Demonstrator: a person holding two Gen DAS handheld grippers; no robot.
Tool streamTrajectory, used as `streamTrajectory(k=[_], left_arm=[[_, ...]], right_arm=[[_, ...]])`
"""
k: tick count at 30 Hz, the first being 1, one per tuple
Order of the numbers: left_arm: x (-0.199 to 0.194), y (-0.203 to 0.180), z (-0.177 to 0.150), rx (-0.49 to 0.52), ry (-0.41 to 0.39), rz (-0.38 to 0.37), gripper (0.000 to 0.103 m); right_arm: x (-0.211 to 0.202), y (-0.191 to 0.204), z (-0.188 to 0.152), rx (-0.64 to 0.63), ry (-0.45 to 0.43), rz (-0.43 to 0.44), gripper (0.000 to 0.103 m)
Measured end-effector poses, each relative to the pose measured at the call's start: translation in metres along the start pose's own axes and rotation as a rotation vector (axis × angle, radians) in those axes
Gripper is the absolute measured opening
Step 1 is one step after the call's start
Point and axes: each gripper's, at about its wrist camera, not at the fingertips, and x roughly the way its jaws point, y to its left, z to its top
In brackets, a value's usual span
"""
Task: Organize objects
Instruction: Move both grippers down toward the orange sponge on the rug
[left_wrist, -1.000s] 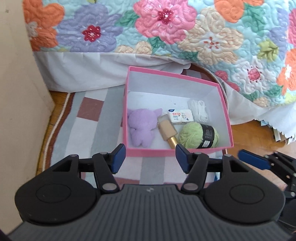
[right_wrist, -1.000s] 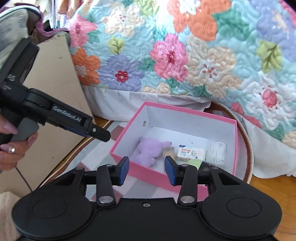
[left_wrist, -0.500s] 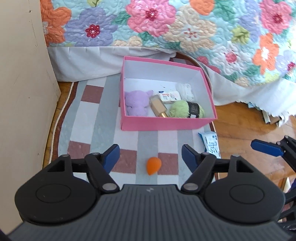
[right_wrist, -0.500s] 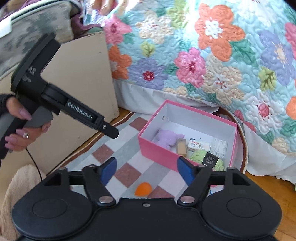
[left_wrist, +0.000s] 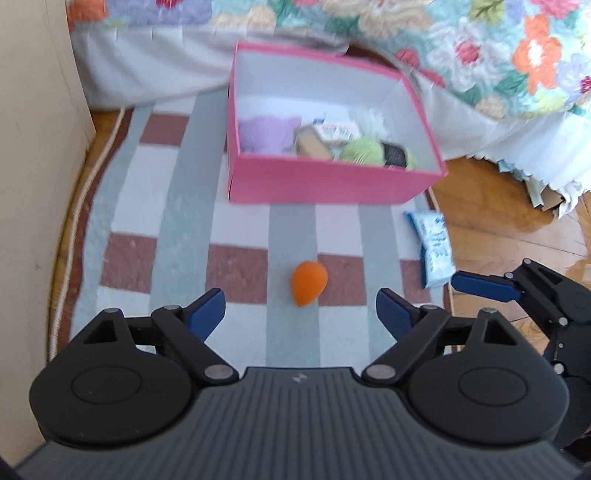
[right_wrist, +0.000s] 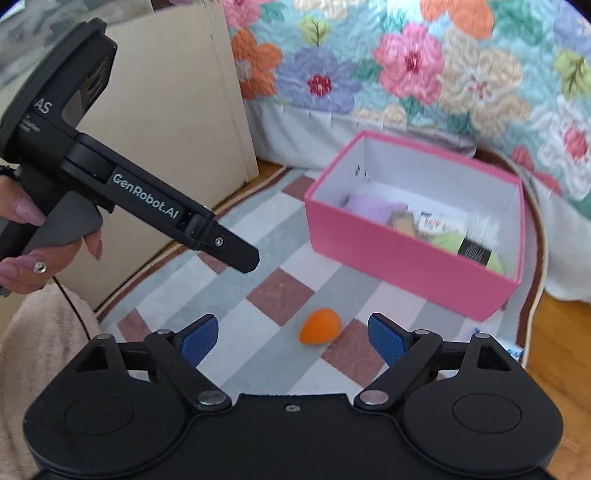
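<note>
An orange egg-shaped sponge (left_wrist: 309, 282) (right_wrist: 320, 331) lies on the checked rug (left_wrist: 147, 221), in front of an open pink box (left_wrist: 332, 181) (right_wrist: 406, 254). The box holds a purple plush (left_wrist: 266, 134), a green yarn ball (left_wrist: 364, 151), a tan bottle (left_wrist: 312, 144) and small packets. My left gripper (left_wrist: 300, 312) hangs just short of the sponge, its jaws opening, nothing between them. My right gripper (right_wrist: 292, 334) is also near the sponge, its jaws opening and empty. A blue-and-white packet (left_wrist: 436, 251) lies at the rug's right edge.
A beige panel (left_wrist: 33, 147) stands along the left. The flowered quilt (right_wrist: 406, 74) and white bed skirt hang behind the box. Wooden floor (left_wrist: 498, 206) lies right of the rug. A person's hand (right_wrist: 22, 236) holds the left gripper's handle.
Both grippers have drawn back from the box and sunk toward the rug. Their jaws have spread much wider. The orange sponge and the blue-and-white packet have come into view.
</note>
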Motion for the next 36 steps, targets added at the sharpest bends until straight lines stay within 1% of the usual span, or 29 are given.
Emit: streamTrajectory(k=[3, 5, 7, 10, 14, 17, 19, 20, 22, 23, 24, 26, 27, 29, 30, 31, 32, 33, 36], left_arm=[[0.023, 0.009, -0.005, -0.021, 0.015, 0.003, 0.089], [0.039, 0.013, -0.008, -0.015, 0.023, 0.023, 0.089], [0.052, 0.015, -0.010, 0.009, 0.026, 0.024, 0.088], [0.073, 0.016, -0.014, 0.034, 0.028, 0.014, 0.085], [0.094, 0.021, -0.018, 0.015, 0.024, -0.027, 0.083], [0.101, 0.022, -0.020, 0.014, -0.017, -0.054, 0.082], [0.106, 0.023, -0.020, 0.024, -0.045, -0.066, 0.078], [0.109, 0.022, -0.020, 0.047, -0.046, -0.062, 0.075], [0.116, 0.018, -0.019, 0.100, -0.033, -0.018, 0.067], [0.119, 0.017, -0.019, 0.120, -0.037, -0.014, 0.067], [0.121, 0.017, -0.018, 0.121, -0.037, -0.025, 0.066], [0.123, 0.021, -0.017, 0.103, -0.037, -0.072, 0.061], [0.123, 0.022, -0.017, 0.097, -0.044, -0.092, 0.060], [0.123, 0.022, -0.017, 0.095, -0.060, -0.128, 0.053], [0.124, 0.022, -0.017, 0.092, -0.068, -0.149, 0.051], [0.125, 0.023, -0.018, 0.088, -0.070, -0.165, 0.049], [0.126, 0.023, -0.018, 0.085, -0.068, -0.184, 0.043], [0.128, 0.023, -0.019, 0.081, -0.065, -0.195, 0.039], [0.136, 0.023, -0.020, 0.068, -0.042, -0.223, 0.032]], right_arm=[[0.026, -0.001, -0.010, -0.006, 0.003, -0.023, 0.091], [0.044, 0.001, -0.016, -0.023, 0.043, -0.068, 0.091], [0.056, 0.001, -0.023, -0.016, 0.068, -0.098, 0.091], [0.074, -0.003, -0.034, 0.010, 0.072, -0.082, 0.091], [0.094, -0.011, -0.046, 0.022, 0.043, -0.079, 0.091], [0.109, -0.017, -0.053, 0.039, 0.039, -0.083, 0.090], [0.117, -0.018, -0.056, 0.033, 0.038, -0.091, 0.090], [0.120, -0.017, -0.057, 0.013, 0.036, -0.101, 0.090], [0.126, -0.012, -0.059, -0.042, 0.029, -0.116, 0.089], [0.129, -0.009, -0.060, -0.067, 0.026, -0.119, 0.089], [0.132, -0.008, -0.060, -0.082, 0.024, -0.121, 0.088], [0.137, -0.006, -0.059, -0.093, 0.018, -0.125, 0.083], [0.139, -0.006, -0.058, -0.084, 0.012, -0.123, 0.081], [0.139, -0.008, -0.056, -0.050, -0.007, -0.115, 0.074], [0.138, -0.008, -0.055, -0.036, -0.011, -0.115, 0.071], [0.137, -0.008, -0.054, -0.026, -0.018, -0.118, 0.064], [0.136, -0.008, -0.054, -0.023, -0.023, -0.121, 0.059], [0.135, -0.007, -0.054, -0.024, -0.025, -0.124, 0.051], [0.132, -0.005, -0.053, -0.035, -0.026, -0.129, 0.047]])
